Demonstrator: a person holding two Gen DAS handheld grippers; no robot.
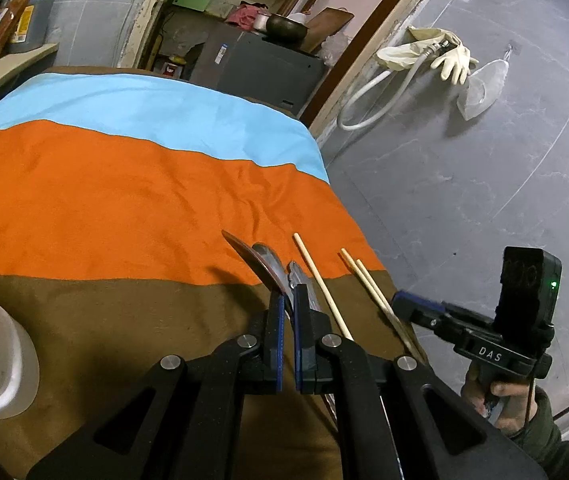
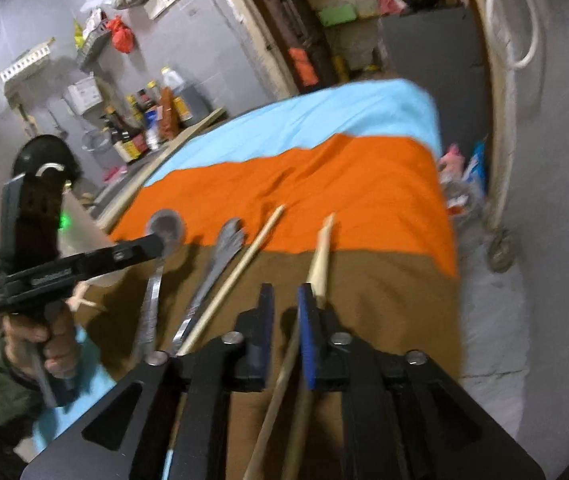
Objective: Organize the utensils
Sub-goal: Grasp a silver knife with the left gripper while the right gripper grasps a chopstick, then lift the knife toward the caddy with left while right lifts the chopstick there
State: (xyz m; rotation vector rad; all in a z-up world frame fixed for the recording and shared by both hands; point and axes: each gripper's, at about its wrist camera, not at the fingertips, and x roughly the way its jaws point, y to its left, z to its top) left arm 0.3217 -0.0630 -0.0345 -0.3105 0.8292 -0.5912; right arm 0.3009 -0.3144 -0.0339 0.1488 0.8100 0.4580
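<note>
The left claw [image 1: 289, 312] is clamped on a metal spoon [image 1: 262, 264], held above the striped cloth [image 1: 124, 200] on the table. The right claw [image 2: 286, 320] stands apart; a pair of chopsticks [image 2: 321, 256] lies between its fingers. A fork [image 2: 220, 256] and a single chopstick [image 2: 244, 264] lie beside them on the cloth

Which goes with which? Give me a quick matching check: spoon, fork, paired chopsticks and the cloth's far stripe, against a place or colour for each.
Things:
1. spoon
2. fork
3. paired chopsticks
4. far stripe of the cloth

Place or colour:
A. light blue
B. lying loose, in no gripper
C. clamped in the left gripper
D. between the parted jaws of the right gripper

Pairs: 1-C, 2-B, 3-D, 4-A
</note>
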